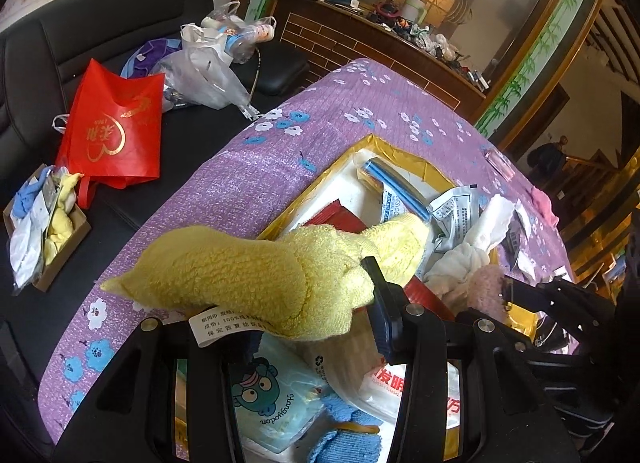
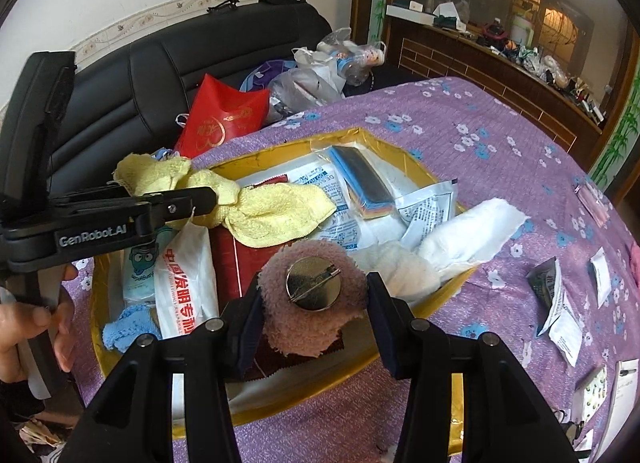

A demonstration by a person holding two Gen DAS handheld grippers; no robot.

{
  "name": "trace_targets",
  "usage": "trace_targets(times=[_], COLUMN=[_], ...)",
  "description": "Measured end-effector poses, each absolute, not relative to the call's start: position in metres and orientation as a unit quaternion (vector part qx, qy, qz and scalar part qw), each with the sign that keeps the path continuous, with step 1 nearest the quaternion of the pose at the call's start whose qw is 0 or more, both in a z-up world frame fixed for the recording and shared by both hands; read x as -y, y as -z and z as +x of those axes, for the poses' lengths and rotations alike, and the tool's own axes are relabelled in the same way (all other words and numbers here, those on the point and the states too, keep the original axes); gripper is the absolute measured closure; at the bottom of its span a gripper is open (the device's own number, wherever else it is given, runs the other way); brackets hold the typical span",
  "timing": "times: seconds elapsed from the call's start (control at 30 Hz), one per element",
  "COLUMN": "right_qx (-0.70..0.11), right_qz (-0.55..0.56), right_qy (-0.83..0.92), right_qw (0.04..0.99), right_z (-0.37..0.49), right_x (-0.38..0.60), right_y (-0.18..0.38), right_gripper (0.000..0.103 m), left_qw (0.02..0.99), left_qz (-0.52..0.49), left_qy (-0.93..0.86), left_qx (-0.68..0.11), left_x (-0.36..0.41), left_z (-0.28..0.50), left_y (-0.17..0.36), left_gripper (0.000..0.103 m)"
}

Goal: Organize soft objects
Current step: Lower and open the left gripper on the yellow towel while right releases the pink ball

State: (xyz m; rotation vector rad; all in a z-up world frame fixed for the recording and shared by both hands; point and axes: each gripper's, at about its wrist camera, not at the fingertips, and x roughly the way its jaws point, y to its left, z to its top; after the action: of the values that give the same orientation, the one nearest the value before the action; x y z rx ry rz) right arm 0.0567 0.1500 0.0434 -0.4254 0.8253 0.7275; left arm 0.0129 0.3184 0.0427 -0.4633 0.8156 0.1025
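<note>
Low in the frame over the gold-rimmed tray (image 2: 460, 287), the right gripper (image 2: 314, 317) pinches a light, fuzzy pink brooch (image 2: 304, 327) by its soft edges, while the left gripper (image 2: 208, 199) clamps a limp yellow towel (image 2: 276, 215) mid-fold.

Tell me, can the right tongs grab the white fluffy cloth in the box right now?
Probably not yet. The right tongs are already shut on the pink fuzzy badge, so they're full. The white fluffy cloth lies uncovered just beyond them at the gold box's edge; dropping the badge first would free them.
</note>
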Motion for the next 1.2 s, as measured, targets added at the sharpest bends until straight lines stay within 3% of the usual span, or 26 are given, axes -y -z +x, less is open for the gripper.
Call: trace_targets(times=[0.57,1.03,1.2], right_qx=[-0.413,-0.415,-0.414], right_qz=[-0.180,-0.170,-0.164], right_qy=[-0.338,-0.343,-0.344], right_qw=[0.826,0.825,0.827], right_z=[0.069,0.075,0.072], right_x=[-0.154,-0.160,-0.158], right_y=[-0.034,-0.035,-0.038], right_gripper=[0.054,0.052,0.048], left_qw=[0.890,0.888,0.889], left_qz=[-0.221,-0.212,-0.205], left_qy=[-0.053,-0.066,-0.069], left_qx=[-0.396,-0.403,-0.403], left_x=[-0.320,-0.325,-0.320], left_z=[0.013,0.010,0.009], left_y=[-0.042,-0.040,-0.044], left_gripper=[0.058,0.048,0.039])
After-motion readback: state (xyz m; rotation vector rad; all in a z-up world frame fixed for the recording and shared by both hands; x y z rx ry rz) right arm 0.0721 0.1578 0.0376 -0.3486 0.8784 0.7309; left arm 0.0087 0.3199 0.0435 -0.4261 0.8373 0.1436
